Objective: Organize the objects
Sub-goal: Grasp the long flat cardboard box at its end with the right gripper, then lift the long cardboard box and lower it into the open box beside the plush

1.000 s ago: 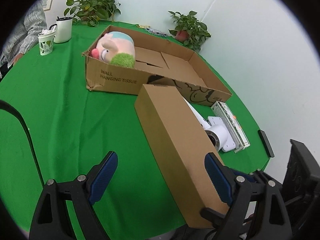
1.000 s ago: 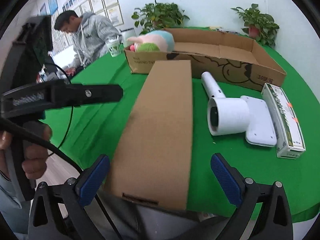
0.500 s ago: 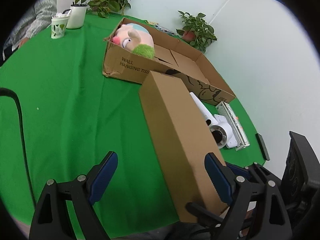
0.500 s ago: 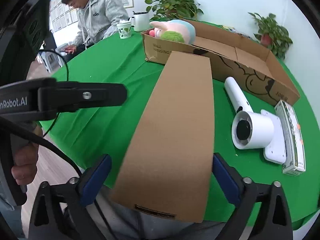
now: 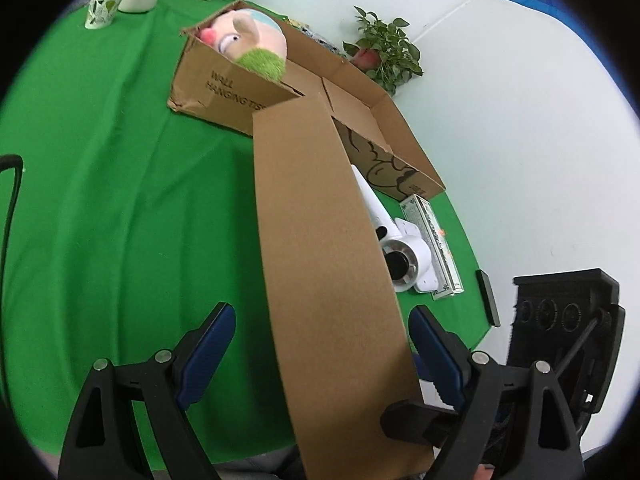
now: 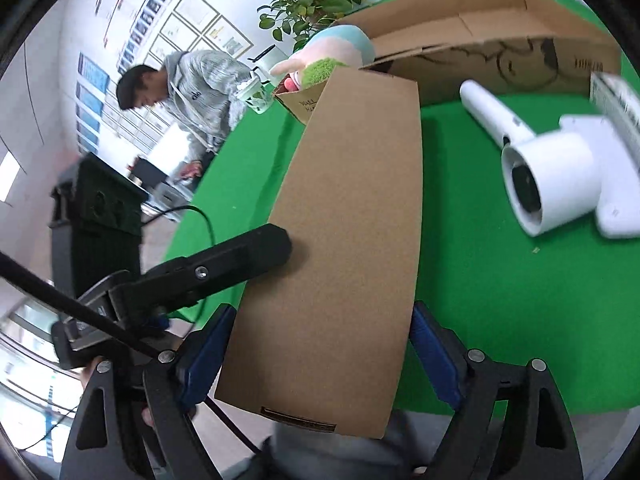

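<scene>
A long brown cardboard box (image 5: 320, 240) (image 6: 352, 220) lies on the green table (image 5: 120, 220), its near end past the table's edge. My right gripper (image 6: 322, 310) straddles that near end. Its jaws are closing, and the blue pads stand close beside the box's sides without clearly pressing. My left gripper (image 5: 320, 310) is over the same end. Its jaws are closing slightly: the right pad is near the box's edge, the left pad well apart. One black left finger (image 6: 256, 248) rests against the box's left side in the right wrist view.
A big open carton (image 5: 224, 92) holds a plush toy (image 5: 248, 40). Right of the long box lie a white handheld device (image 6: 552, 184), a narrow printed carton (image 5: 436, 248) and a black slab (image 5: 488, 296). Cups (image 5: 102, 8) and plants stand far back. A person (image 6: 200, 92) sits beyond the table.
Both views have rolled and come closer to the long box. The right jaws have narrowed around its near end. The box now lies between the left fingers rather than beside the right one.
</scene>
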`<state>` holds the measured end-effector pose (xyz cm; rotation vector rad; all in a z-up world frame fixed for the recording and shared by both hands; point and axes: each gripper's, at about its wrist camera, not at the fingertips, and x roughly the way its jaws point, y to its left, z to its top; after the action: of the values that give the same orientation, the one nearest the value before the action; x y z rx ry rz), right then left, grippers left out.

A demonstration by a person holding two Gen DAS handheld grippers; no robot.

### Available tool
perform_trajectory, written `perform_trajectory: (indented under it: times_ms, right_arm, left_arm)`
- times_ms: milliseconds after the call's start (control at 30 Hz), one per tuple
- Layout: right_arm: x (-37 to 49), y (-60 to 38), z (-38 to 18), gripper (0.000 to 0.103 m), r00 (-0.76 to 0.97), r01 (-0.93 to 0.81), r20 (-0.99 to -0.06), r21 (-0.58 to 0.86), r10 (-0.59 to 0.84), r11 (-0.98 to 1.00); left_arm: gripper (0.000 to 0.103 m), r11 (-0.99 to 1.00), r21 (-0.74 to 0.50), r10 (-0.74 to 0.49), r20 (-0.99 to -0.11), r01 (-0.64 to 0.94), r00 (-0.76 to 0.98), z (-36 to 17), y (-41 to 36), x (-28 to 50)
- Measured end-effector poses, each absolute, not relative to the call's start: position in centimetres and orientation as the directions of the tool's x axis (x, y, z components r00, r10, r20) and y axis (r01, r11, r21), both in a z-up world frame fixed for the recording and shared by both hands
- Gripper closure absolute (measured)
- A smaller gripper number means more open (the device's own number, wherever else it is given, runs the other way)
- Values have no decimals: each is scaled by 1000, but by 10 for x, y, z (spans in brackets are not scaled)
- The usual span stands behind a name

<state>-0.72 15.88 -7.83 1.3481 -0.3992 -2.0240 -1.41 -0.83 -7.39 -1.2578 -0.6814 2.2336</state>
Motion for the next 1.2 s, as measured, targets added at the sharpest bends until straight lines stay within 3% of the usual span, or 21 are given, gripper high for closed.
perform_trajectory:
  times_ms: [100,400,700,1000,1100,1167,1200]
  right_arm:
    - [-10,163,-87,19,-197,334,-658,652,-727,-680]
    - [-11,163,-85,19,-199,354,-647,653,-736,-670]
    - [-6,160,-44,19,-287,447,-620,587,-730,-675]
    - [-31,168,0,8,-341,491,-648,495,-681,-717]
    - [-45,157,21,15,-372,526,-654,437,-659,-730]
    - [-51,158,36,28,-376,545,-644,428,-666,-721]
    - [-57,156,42,29,-382,549,-639,424,-667,-720]
  left_arm:
    - [38,-745,-639,647,-624,-191,-438,-73,-1,-12]
    - [40,-776,-603,609,-638,-186,-471,-61,4,-1]
    - [42,-813,-530,564,-615,-241,-551,-18,15,-2]
    - [42,-837,-487,532,-620,-249,-577,11,26,-34]
    - [42,-849,-463,516,-620,-256,-591,27,29,-52]
    - [42,-854,-450,508,-616,-260,-602,38,30,-67]
    - [42,-858,-444,503,-616,-260,-607,44,30,-73]
